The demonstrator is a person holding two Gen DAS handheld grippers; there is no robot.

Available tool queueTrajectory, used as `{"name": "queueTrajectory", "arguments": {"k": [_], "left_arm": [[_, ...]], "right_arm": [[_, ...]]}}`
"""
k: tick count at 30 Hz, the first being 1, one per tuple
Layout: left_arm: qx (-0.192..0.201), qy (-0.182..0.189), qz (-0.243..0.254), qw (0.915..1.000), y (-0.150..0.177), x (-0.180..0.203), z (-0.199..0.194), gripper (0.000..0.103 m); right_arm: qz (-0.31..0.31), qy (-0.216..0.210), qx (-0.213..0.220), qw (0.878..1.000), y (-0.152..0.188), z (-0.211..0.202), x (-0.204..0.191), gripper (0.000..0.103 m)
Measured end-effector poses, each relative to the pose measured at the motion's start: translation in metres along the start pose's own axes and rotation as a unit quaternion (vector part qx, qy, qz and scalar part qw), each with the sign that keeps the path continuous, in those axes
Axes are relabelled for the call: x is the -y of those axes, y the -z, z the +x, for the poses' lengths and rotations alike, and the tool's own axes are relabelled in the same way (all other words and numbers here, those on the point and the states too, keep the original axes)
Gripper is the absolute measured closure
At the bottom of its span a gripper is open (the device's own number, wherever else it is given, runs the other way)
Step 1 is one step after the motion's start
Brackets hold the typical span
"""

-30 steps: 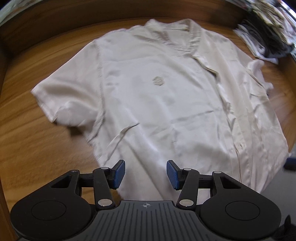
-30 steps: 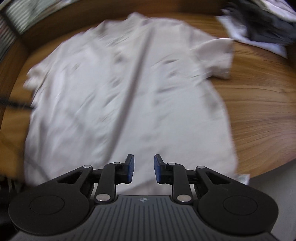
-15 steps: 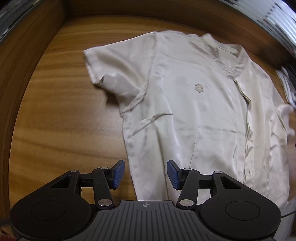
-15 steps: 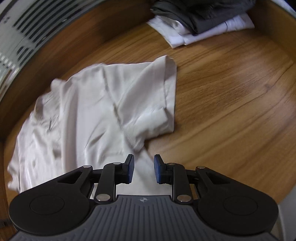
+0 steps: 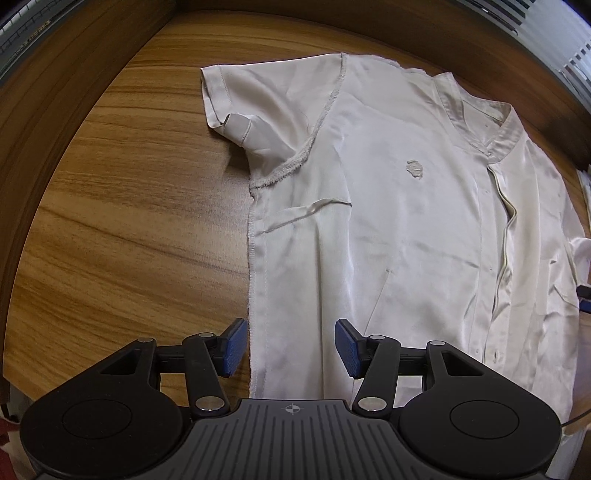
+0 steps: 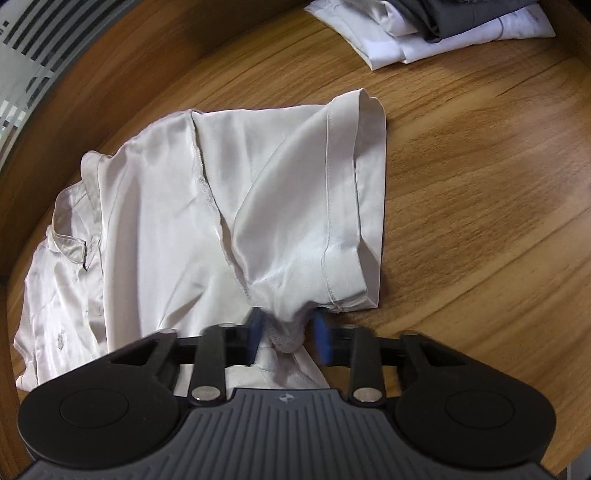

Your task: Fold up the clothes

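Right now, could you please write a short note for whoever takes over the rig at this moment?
Left gripper: open, empty, straddling the shirt's side seam near the hem.
Right gripper: fingers either side of a bunch of fabric at the underarm of the sleeve; blurred, so I cannot tell whether it is clamped.
Shirt lies front up, spread on the wooden table, collar away from the grippers. Folded clothes sit at the far edge.
Done: shirt laid out. Left: every fold, sleeves first.

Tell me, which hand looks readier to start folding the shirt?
Probably the right gripper: its fingers already straddle bunched cloth under the shirt's sleeve. The left gripper hangs open over the side seam.
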State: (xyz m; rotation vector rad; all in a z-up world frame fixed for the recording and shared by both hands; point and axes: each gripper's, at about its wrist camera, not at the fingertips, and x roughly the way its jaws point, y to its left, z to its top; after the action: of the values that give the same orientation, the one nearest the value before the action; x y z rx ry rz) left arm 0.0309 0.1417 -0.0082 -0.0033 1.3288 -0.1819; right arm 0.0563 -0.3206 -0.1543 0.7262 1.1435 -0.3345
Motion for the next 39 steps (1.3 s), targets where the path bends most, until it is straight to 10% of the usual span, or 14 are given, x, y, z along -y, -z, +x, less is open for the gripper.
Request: {"name": "queueTrajectory", "arguments": {"k": [13,20,33,39], "left_arm": [[0.008,-0.008,-0.026,0.9996,-0.014,-0.020,0.004,0.048],[0.012,-0.003,-0.033,0.9994,-0.029,-0.039,0.020,0.050],[0.011,0.026,-0.018,0.9994,-0.066,-0.024,0.055,0.071],[0.016,0.012,-0.013,0.9997,-0.067,-0.021,0.060,0.097]], "right_arm": [[-0.038,0.064,0.057,0.996,-0.018,-0.024,0.022,0.102],[-0.097,0.091,0.062,0.989,-0.005,-0.035,0.014,0.083],[-0.035,0.041,0.025,0.998,0.005,-0.038,0.038,0.077],[-0.014,0.014,0.012,1.000,0.001,-0.015,0.035,0.072]]}}
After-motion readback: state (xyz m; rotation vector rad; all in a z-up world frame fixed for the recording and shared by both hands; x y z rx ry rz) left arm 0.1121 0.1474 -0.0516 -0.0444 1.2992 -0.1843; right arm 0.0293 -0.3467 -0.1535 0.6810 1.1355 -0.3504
